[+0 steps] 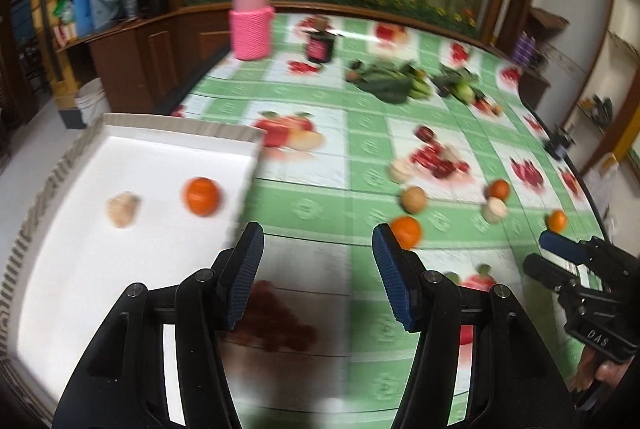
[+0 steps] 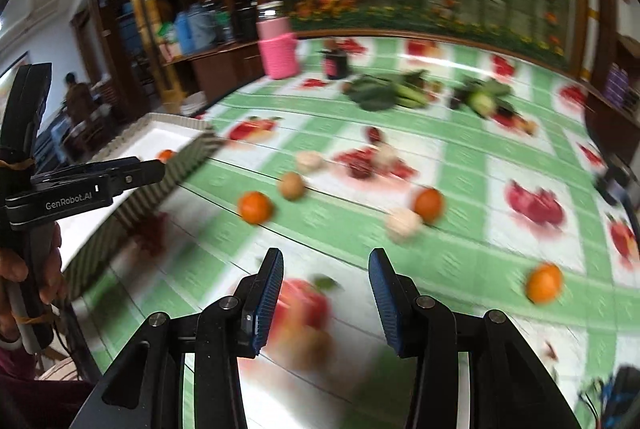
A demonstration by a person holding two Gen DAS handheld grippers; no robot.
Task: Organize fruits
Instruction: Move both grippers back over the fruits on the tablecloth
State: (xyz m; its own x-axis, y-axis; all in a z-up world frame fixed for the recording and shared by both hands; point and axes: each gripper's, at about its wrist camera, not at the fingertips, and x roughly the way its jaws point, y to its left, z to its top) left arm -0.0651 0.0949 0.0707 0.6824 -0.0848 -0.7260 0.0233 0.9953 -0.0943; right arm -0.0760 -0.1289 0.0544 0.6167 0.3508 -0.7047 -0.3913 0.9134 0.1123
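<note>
Fruits lie in two groups. In the white tray [image 1: 60, 221], at the left of the tabletop [image 1: 328, 197], rest one orange [image 1: 202, 196] and one pale, knobbly fruit [image 1: 122, 209], set apart from each other. The tray has a ribbed rim.

On the bare tabletop, right of the tray, loose fruits are scattered: an orange [image 2: 255, 207] nearest the tray, a brown round fruit [image 2: 292, 185] just beyond it, a second orange [image 2: 429, 204] touching a pale fruit [image 2: 404, 223], a third orange [image 2: 544, 283] well apart toward the right edge, and another pale fruit [image 2: 309, 161] near some dark red pieces [image 2: 362, 163]. Motion blur prevents finer identification.

The tabletop carries a green-and-white checked cloth printed with fruit pictures. At the far side lie leafy green vegetables [image 1: 390, 83], a small dark jar [image 1: 320, 47] and a bottle in a pink knitted sleeve [image 1: 251, 25].

The left gripper [image 1: 318, 269] hangs over the tabletop just beside the tray's right wall; its jaws are released, nothing between them. The right gripper [image 2: 326, 299] hangs over the cloth in front of the loose fruits; its jaws are also released and empty. A hand [image 2: 24, 269] grasps the left gripper's handle in the right wrist view.
</note>
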